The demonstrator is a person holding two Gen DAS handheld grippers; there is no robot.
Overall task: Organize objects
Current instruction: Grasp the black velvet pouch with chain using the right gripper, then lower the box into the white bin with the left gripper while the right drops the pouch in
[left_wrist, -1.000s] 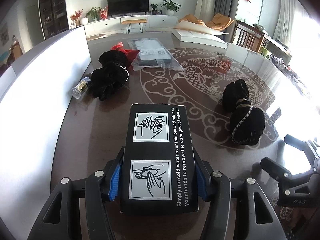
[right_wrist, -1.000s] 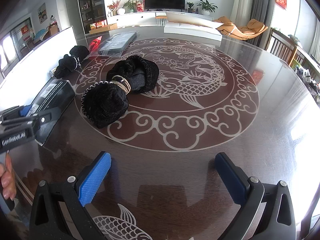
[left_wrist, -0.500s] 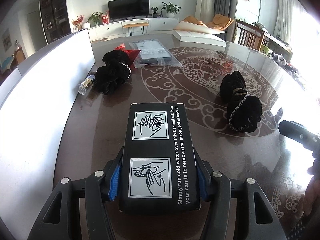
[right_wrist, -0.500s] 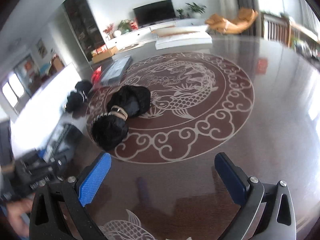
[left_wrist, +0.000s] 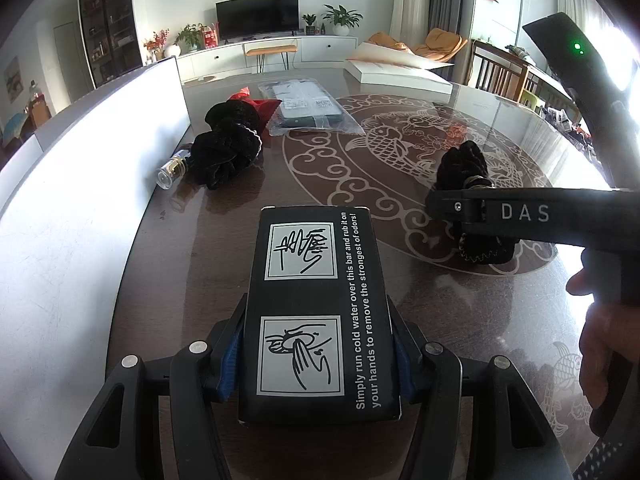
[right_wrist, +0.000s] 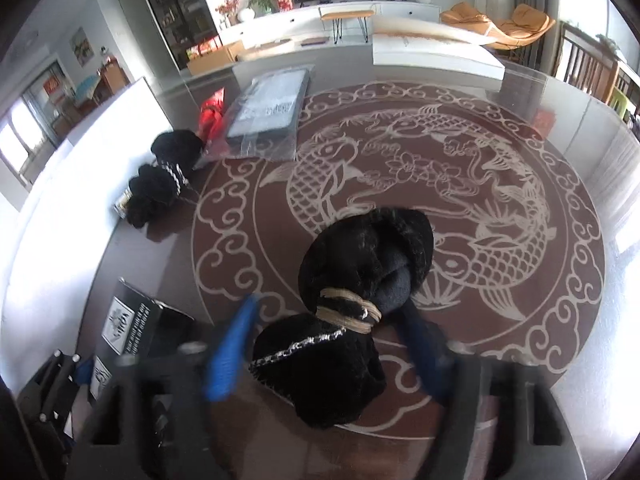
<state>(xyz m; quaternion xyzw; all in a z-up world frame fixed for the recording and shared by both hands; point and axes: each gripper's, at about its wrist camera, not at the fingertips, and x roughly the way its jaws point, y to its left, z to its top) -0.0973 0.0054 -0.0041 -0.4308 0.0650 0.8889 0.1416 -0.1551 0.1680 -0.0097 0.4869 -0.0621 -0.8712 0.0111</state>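
Right, nearest in, the left gripper (left_wrist: 316, 354) pinches the black box (left_wrist: 316, 312) low over the table (left_wrist: 440, 312). Further out, the right gripper (right_wrist: 328, 354) is closing, blue pads either side of the black velvet pouch (right_wrist: 344, 320) lying on the fish pattern. Beyond, a second pouch (left_wrist: 230, 146) sits beside the white board (left_wrist: 80, 200).

The black box (left_wrist: 316, 312) reads "Simply run cold water over this bar"; right gripper (left_wrist: 524, 216) reads "DAS"
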